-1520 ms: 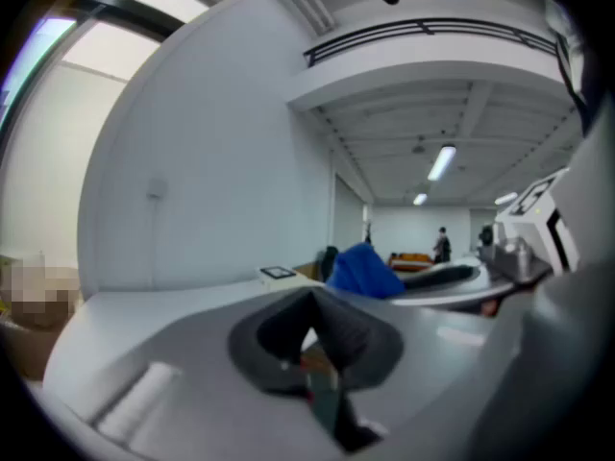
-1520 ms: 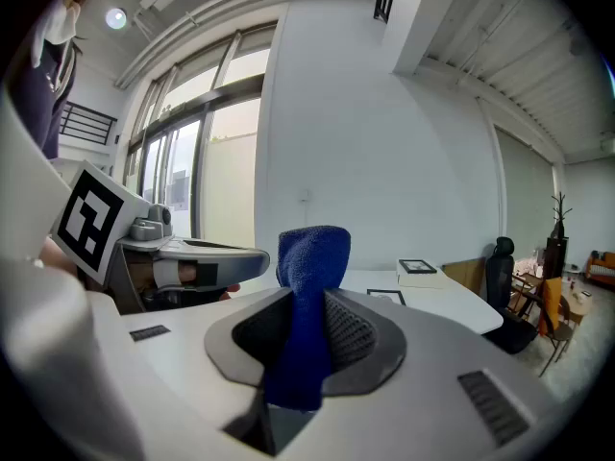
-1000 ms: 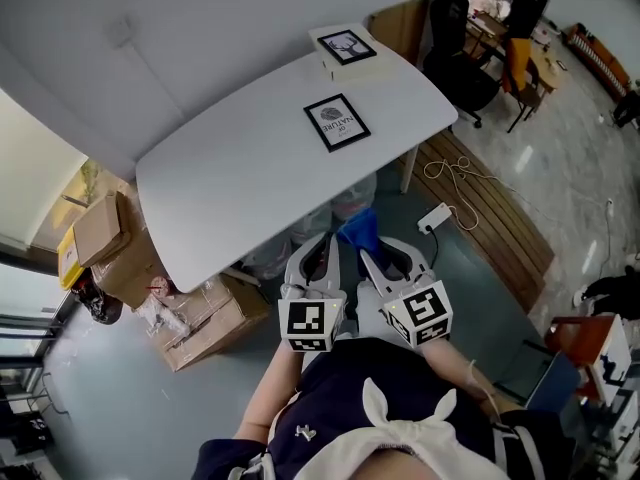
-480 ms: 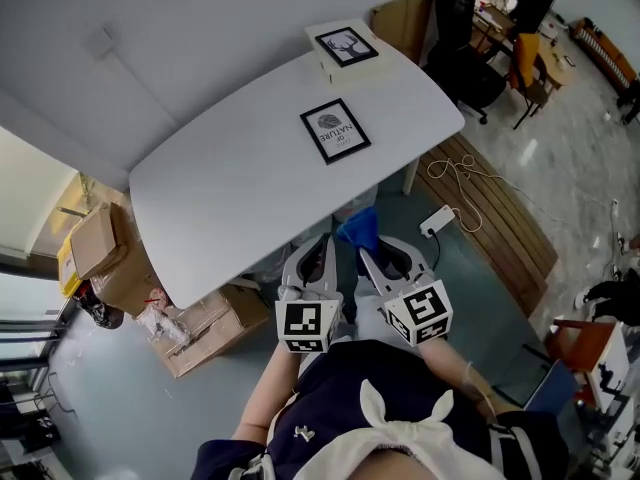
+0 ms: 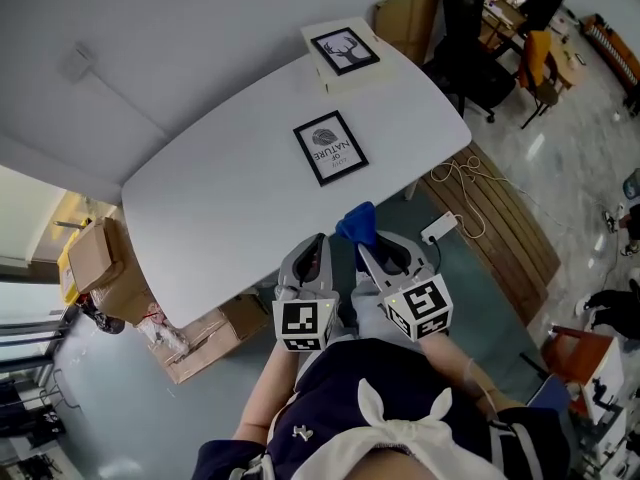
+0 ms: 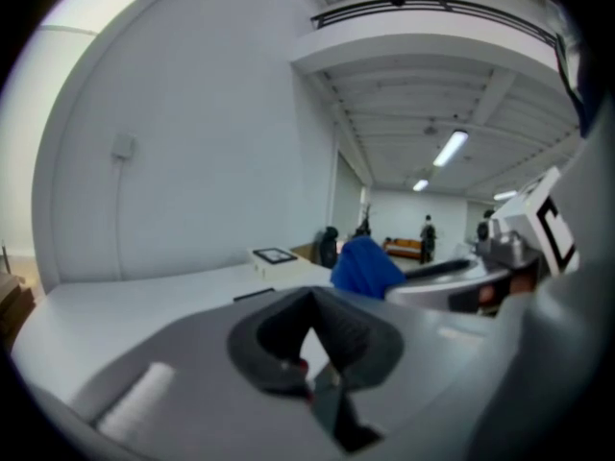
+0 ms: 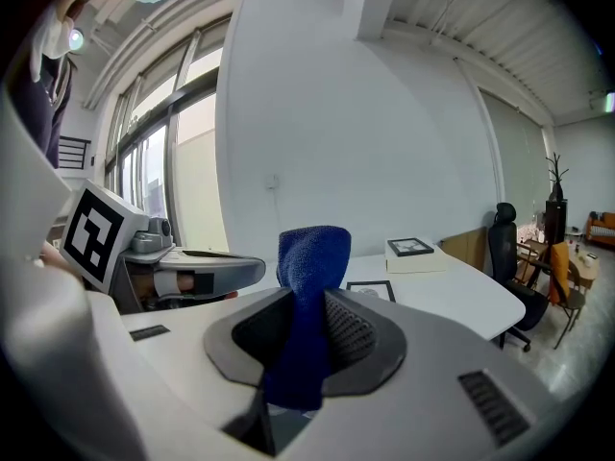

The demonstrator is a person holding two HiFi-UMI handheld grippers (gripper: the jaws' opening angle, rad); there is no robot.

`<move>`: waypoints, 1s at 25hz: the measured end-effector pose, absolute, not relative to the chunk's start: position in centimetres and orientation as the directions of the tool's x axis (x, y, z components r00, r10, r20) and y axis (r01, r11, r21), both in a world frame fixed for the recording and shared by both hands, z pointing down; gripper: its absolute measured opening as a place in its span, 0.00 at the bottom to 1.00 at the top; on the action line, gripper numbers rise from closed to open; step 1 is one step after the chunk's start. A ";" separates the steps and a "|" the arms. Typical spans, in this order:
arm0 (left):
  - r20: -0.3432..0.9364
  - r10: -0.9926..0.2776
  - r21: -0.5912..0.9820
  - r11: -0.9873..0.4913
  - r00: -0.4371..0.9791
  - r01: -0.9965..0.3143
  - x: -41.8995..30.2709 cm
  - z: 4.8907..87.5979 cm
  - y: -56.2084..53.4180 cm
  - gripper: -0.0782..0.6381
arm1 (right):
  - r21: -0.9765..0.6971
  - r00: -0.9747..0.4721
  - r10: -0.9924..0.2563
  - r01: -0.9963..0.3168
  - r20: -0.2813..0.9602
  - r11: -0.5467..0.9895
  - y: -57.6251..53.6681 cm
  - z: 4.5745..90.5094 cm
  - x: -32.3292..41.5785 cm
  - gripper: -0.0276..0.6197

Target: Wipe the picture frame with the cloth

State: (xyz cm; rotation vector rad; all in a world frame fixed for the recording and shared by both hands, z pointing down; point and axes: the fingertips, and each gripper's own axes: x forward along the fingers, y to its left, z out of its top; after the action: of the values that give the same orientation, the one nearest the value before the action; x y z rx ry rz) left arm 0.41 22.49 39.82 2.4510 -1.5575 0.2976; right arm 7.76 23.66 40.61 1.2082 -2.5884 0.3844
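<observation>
Picture frame: a black-edged frame (image 5: 330, 148) lies flat on the white table (image 5: 220, 208), toward its far right part
Frame's long axis: runs from the near edge of the table toward the far edge, turned slightly off square, the far end leaning a little left in the head view
Frame's face: turned up, with a pale print inside the dark border; in the right gripper view it shows low and flat (image 7: 370, 289) behind the cloth
Cloth: a blue cloth (image 5: 357, 223) sticks out ahead of the right gripper, at the near edge of the table and well apart from the frame
Cloth's lie: upright in the right gripper view (image 7: 309, 286), a narrow strip with its rounded top end above the jaws
Right gripper: the right gripper (image 5: 366, 245) has its jaws closed narrowly, pinching the lower part of the cloth
Left gripper: the left gripper (image 5: 318, 242) sits just beside the right one, jaws drawn together with nothing between them (image 6: 313, 387)
Other frame: a second frame (image 5: 345, 50) rests on a pale box at the far corner of the table
</observation>
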 end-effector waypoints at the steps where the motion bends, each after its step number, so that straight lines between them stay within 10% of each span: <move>1: 0.290 -0.863 0.076 -0.409 0.413 -0.909 0.6 39.9 21.8 0.11 | -0.132 -0.623 -0.704 -0.773 0.341 0.621 22.9 40.7 8.0 0.18; 25: 0.372 -0.897 0.074 -0.230 0.241 -0.970 2.1 42.8 14.0 0.11 | -0.157 -0.722 -0.590 -0.670 0.361 0.725 11.4 42.8 10.8 0.18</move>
State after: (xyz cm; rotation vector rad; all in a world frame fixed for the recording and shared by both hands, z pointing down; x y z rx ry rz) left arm 2.08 14.00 42.83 2.2283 -1.7361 0.3632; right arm 10.81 11.45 42.83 0.9896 -2.6437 0.4026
